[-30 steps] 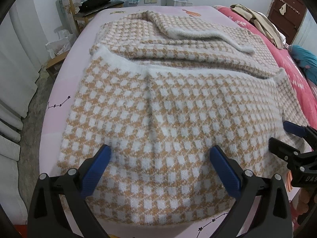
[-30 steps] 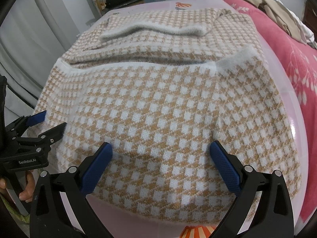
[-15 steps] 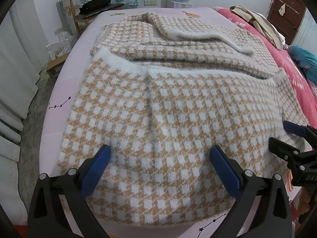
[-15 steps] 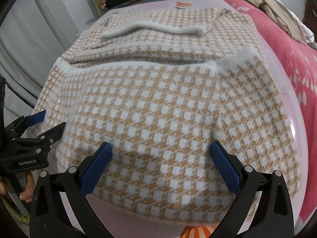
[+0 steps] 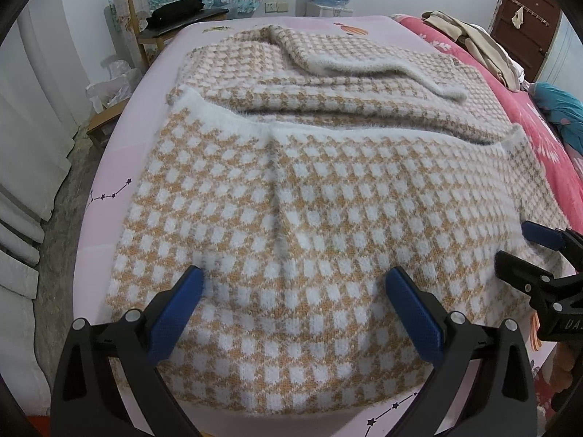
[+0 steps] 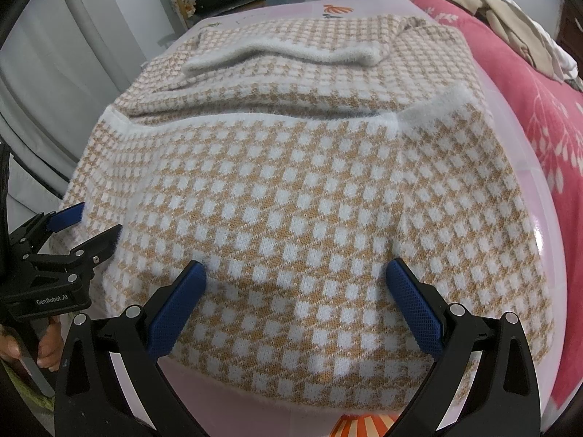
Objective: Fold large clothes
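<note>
Here's the sweater (image 5: 309,211), a big fuzzy houndstooth knit in tan and white, lying across the pink sheet (image 5: 109,189) of the bed. It's already doubled: the near panel sits flat on top, its white ribbed hem (image 5: 328,133) running across the middle, and a sleeve (image 5: 364,67) lies folded over the far part. This looks thick, soft and limp. It should sag and drape the moment it's lifted, and the fluffy pile ought to give the blue pads plenty of bite, so slipping seems unlikely. Stretching is the bigger worry.

Left gripper (image 5: 295,304) hangs over the near left portion, jaws spread wide, pinching nothing. Right gripper (image 6: 297,300) mirrors it over the near right portion, also wide apart and empty.

Best hold, I'd say: the two near corners at the bed edge, taking both layers together so the fold carries evenly.

Further out, a red floral blanket (image 6: 539,116) lies on the right, and a wooden chair (image 5: 160,11) stands by the far wall.
</note>
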Motion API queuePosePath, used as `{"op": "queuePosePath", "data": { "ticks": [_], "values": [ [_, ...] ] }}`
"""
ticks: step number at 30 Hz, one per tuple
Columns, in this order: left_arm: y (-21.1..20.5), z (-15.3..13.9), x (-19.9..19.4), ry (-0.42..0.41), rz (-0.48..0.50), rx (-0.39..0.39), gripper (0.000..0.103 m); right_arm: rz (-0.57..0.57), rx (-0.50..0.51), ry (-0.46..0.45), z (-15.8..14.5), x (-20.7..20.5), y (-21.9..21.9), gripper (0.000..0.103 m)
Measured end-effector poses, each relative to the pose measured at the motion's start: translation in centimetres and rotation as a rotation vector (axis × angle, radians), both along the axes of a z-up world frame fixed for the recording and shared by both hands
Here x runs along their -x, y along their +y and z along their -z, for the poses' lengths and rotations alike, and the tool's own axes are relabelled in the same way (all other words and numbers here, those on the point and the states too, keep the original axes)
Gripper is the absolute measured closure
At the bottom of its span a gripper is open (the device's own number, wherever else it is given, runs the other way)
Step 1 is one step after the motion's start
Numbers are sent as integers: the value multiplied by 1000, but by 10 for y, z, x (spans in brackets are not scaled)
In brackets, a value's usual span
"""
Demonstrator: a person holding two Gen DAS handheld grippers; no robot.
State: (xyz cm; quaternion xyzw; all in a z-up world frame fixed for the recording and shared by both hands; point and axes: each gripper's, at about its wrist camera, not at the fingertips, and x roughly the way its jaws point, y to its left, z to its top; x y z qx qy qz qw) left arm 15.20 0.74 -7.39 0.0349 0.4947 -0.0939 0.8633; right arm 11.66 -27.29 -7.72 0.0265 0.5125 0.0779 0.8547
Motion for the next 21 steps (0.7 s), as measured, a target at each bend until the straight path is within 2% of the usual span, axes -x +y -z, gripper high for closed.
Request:
{"op": "queuePosePath", "data": {
  "ticks": [13, 21],
  "values": [
    [1, 1, 0, 1, -5, -1, 4, 2, -6, -3, -1, 1, -3, 8],
    [1, 0, 1, -8, 3, -2, 4, 3, -60, -29, -17, -2, -9, 8]
  ]
}}
